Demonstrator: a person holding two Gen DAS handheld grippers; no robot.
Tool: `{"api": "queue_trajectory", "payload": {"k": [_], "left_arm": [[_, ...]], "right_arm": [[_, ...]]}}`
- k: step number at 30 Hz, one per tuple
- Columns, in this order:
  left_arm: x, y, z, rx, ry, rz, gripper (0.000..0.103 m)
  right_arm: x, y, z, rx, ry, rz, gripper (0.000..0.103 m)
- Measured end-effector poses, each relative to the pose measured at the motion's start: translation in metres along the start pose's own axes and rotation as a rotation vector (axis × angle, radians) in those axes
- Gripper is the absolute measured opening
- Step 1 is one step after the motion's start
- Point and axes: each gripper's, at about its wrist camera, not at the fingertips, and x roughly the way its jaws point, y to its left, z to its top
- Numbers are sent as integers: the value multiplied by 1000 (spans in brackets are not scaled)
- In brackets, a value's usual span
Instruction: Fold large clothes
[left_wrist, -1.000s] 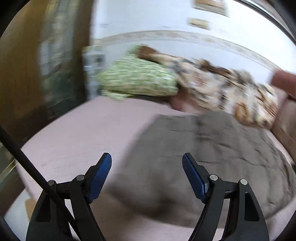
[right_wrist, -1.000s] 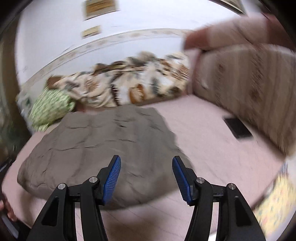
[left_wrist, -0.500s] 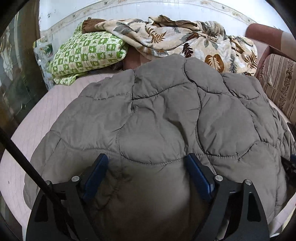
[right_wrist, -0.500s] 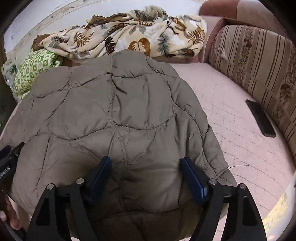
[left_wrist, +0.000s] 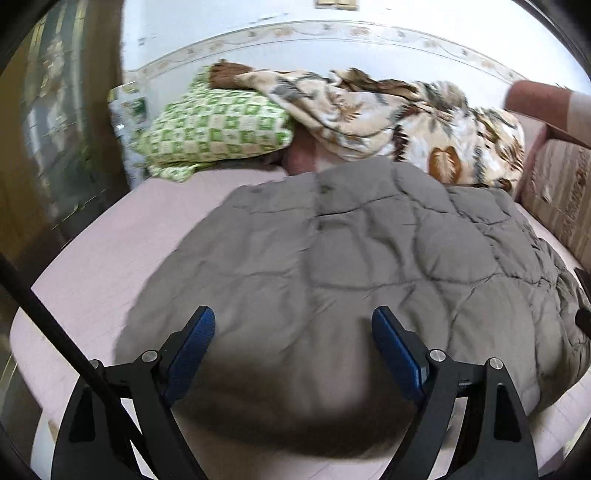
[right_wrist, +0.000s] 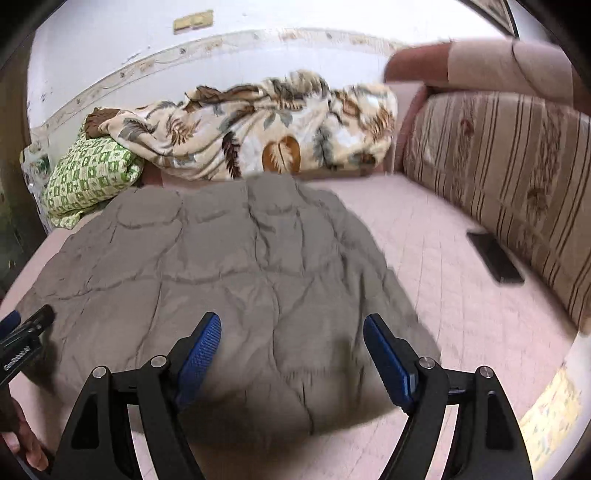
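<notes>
A large grey quilted jacket lies folded flat on the pink bed; it also shows in the right wrist view. My left gripper is open and empty, raised above the jacket's near left part. My right gripper is open and empty, raised above the jacket's near right part. The left gripper's tip shows at the left edge of the right wrist view.
A green checked pillow and a leaf-print blanket lie at the head of the bed. A striped sofa back runs along the right. A dark flat remote-like object lies on the bed beside it.
Both grippers have lifted up and back from the jacket, where their fingers were pressed low against it half a second ago. The jacket stays flat on the bed.
</notes>
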Motion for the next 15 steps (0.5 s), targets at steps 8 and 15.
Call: {"api": "queue_trajectory", "payload": {"k": [8, 15], "left_arm": [[23, 9, -8, -33, 103, 8, 88], [-14, 7, -21, -30, 18, -5, 88]], "right_arm": [[32, -6, -10, 35, 160, -10, 87], [-13, 28, -15, -104, -38, 22, 87]]}}
